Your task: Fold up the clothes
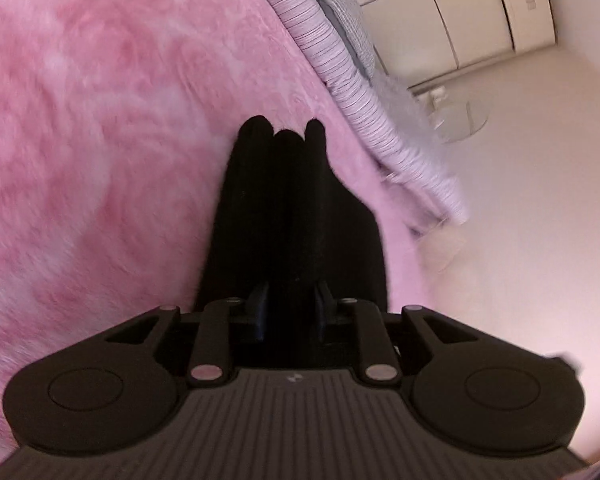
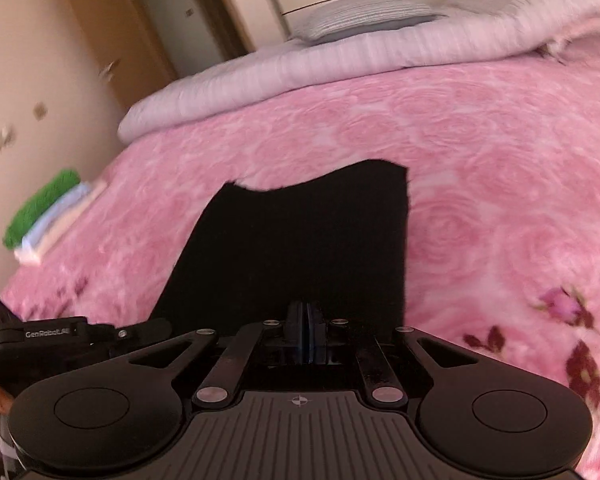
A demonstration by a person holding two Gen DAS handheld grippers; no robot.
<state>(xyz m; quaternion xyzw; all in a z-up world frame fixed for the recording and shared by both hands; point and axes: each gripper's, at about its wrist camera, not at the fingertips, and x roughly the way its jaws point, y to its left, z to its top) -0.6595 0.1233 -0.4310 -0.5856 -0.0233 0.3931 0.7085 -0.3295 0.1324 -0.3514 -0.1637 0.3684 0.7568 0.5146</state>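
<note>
Both grippers, left gripper [image 1: 288,312], right gripper [image 2: 305,334], pinching black garment [image 2: 300,248]

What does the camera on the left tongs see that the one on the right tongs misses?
Only the left view shows a round glass table on the pale floor beside the bed. Only the right view shows a stack of folded clothes, green on top, and a wooden door. Both show the black garment over the pink blanket, gripped by each view's tongs.

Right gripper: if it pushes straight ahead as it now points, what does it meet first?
Likely only the black cloth clamped in the right gripper, then the pink rose-patterned fleece blanket beyond; depth is unclear.
</note>
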